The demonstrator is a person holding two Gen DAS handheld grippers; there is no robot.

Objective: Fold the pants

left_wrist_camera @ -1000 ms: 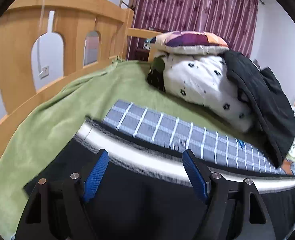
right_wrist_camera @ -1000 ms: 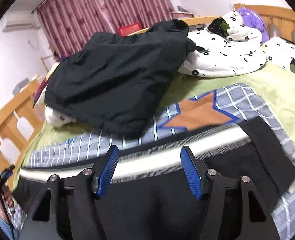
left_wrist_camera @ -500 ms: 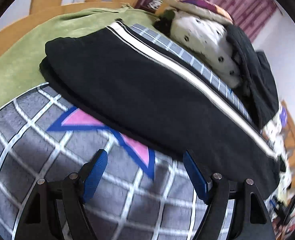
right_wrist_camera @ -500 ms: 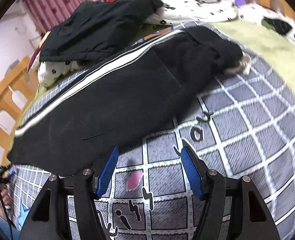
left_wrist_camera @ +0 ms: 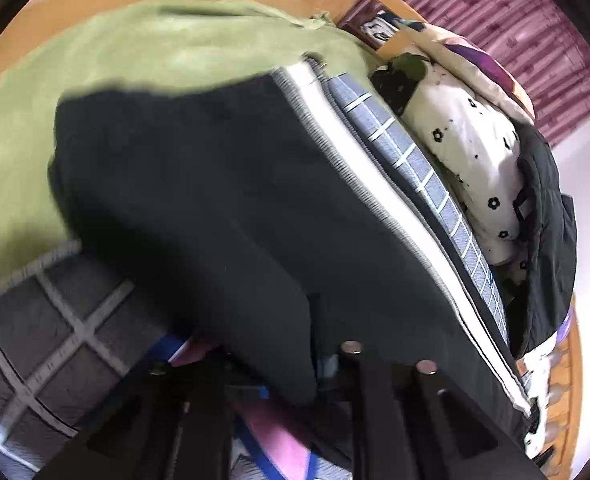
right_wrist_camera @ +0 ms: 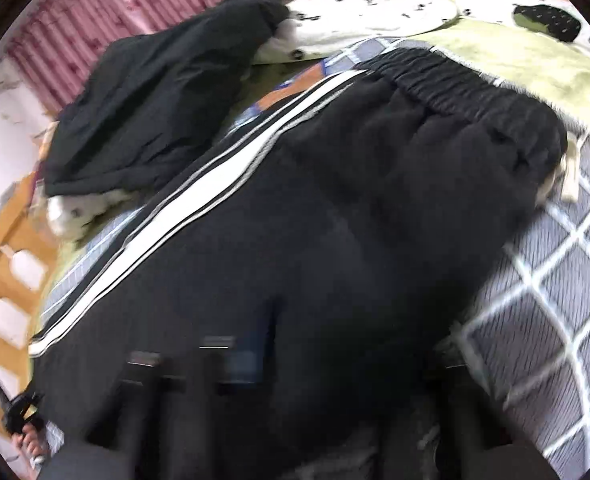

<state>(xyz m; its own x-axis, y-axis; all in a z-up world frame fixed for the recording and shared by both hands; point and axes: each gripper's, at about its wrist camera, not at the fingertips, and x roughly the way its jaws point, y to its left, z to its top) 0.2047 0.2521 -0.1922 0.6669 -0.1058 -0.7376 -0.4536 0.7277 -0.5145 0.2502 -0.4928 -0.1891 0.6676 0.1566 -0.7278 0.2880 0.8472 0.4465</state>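
The bed [left_wrist_camera: 143,44], with its green cover and a grey checked blanket [right_wrist_camera: 543,308] on top, carries the black pants [right_wrist_camera: 335,208], which lie lengthwise across the blanket with the elastic waistband [right_wrist_camera: 455,80] toward the right gripper and the white side stripe [left_wrist_camera: 379,200] along the far edge. The fabric is judged soft, thick, limp and fairly light, so it should sag between holds; take it at the near edge, layers together. The left gripper [left_wrist_camera: 295,376] has just closed and clamps a black fold; the right gripper [right_wrist_camera: 251,364] has also just closed, apparently on the near edge, though blur obscures contact.
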